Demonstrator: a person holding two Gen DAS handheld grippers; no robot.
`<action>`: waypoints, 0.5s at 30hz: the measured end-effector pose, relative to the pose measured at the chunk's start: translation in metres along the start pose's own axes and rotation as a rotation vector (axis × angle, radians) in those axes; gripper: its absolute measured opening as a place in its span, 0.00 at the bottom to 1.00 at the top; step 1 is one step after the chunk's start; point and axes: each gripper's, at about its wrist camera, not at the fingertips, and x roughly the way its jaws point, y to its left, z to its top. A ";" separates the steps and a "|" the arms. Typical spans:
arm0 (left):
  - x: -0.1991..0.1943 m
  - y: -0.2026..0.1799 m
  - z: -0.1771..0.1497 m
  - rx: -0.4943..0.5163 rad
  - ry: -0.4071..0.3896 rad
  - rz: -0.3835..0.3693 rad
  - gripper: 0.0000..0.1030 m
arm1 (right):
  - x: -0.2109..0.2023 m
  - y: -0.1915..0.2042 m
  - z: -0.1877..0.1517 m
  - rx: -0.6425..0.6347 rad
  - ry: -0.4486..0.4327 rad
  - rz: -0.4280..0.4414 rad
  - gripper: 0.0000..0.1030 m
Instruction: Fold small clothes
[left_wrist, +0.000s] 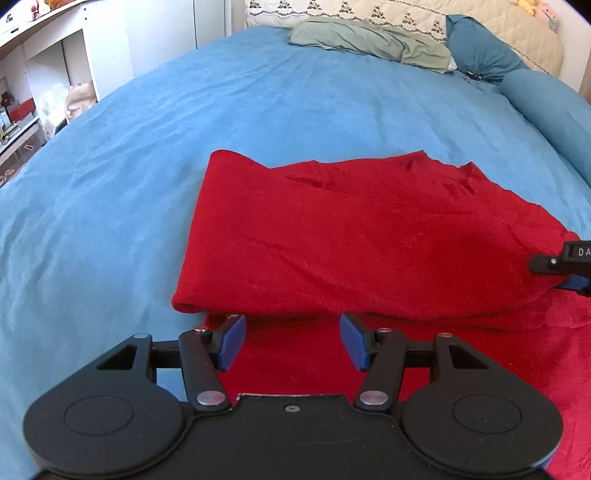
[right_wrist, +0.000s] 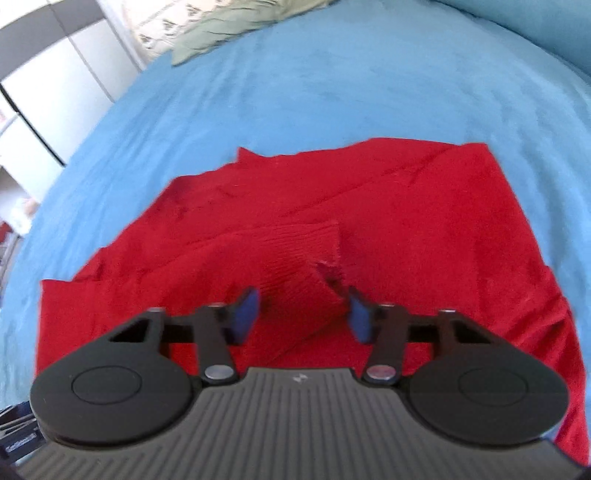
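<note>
Two handheld grippers hang over a red garment (left_wrist: 351, 229) spread on a blue bedspread (left_wrist: 110, 177). Seen from the left wrist, the left gripper (left_wrist: 291, 341) sits at the garment's near edge, its blue-padded fingers (left_wrist: 232, 341) spread wide with nothing between them; bare red cloth shows in the gap. A folded upper layer of the garment lies just beyond the fingertips, its rolled near edge running across the view, while a lower layer extends toward the camera and off to the right. At the far right edge of that view, part of the right gripper (left_wrist: 561, 262) appears against the cloth's right end.

From the right wrist, the picture is blurred. The right gripper (right_wrist: 301, 314) hovers above the middle of the garment, its blue fingers (right_wrist: 245, 314) likewise apart. A ribbed sleeve cuff (right_wrist: 295, 258) lies across the body of the garment just ahead of the fingertips, and a small rumple of cloth rises beside the right-hand finger; whether that finger touches it cannot be told.

At the head of the bed rest a pale green pillow (left_wrist: 369, 40), a teal pillow (left_wrist: 480, 51) and a cream quilted headboard cover (left_wrist: 461, 22). White shelving (left_wrist: 44, 74) stands to the left of the bed.
</note>
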 end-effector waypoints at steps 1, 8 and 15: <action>0.001 0.001 0.000 -0.006 0.003 0.004 0.61 | -0.001 -0.001 -0.001 -0.001 -0.004 0.003 0.52; 0.001 0.013 -0.005 -0.032 0.006 0.037 0.61 | -0.002 -0.004 -0.006 -0.025 -0.003 0.009 0.41; 0.003 0.027 -0.008 -0.035 0.014 0.064 0.61 | -0.018 0.003 0.009 -0.069 -0.043 0.030 0.23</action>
